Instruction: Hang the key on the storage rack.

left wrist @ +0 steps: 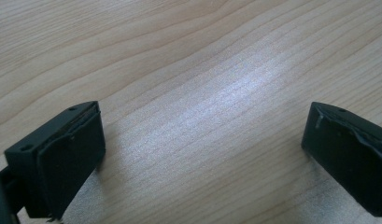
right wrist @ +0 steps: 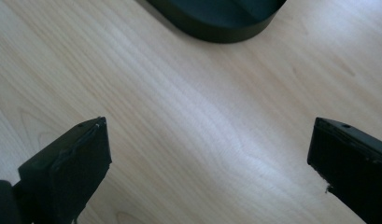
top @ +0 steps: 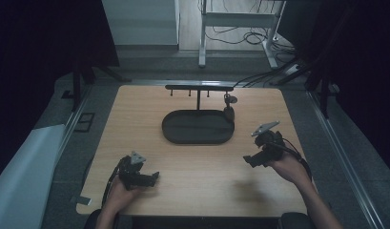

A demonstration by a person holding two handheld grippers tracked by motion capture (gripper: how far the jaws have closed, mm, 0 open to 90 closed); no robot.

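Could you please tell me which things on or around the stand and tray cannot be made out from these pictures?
- The small dark item hanging at the right end of the black T-shaped stand: too small and dim in the high view to identify.
- The three tiny pegs under its bar: too small to tell their shape.
- The black oval tray: cut off by the top edge in the right gripper view.
- The tray's floor: too dark in the high view.
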